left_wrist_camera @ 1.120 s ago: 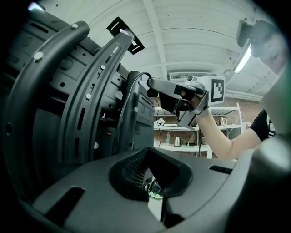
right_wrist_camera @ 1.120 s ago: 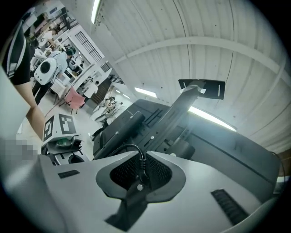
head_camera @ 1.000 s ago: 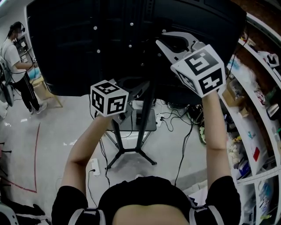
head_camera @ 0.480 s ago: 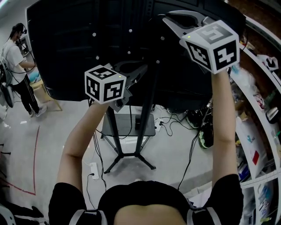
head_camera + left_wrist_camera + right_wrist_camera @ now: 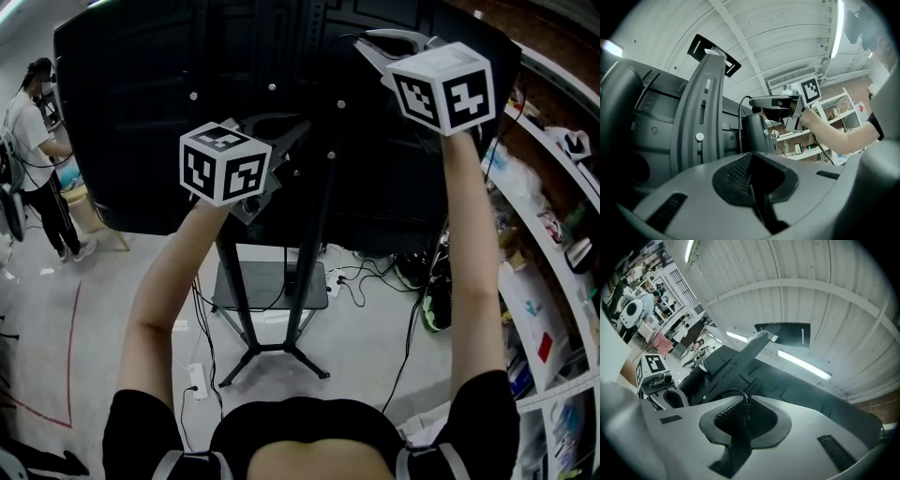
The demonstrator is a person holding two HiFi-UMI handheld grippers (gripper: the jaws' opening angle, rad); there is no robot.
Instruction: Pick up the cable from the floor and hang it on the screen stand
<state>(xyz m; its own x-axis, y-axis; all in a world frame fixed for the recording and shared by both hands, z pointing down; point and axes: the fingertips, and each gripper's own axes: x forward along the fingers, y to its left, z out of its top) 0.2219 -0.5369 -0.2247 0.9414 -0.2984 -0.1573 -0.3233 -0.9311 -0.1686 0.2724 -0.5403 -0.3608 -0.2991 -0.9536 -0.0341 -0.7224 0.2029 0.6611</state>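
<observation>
The right tongs (image 5: 743,416) are nearly closed and pinch the thin black cable (image 5: 745,406) high up, with the tall bar of the screen stand (image 5: 752,348) just ahead. The left tongs (image 5: 751,161) are pressed together, a little lower; I cannot tell if cable is inside. Most of the cable hides against the dark screen (image 5: 141,112).

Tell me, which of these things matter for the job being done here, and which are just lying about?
Part of the job: cable, held by left gripper and right gripper; screen stand.

Just lying about: power strip, loose cords on the floor, shelves, stool, person in the background.
</observation>
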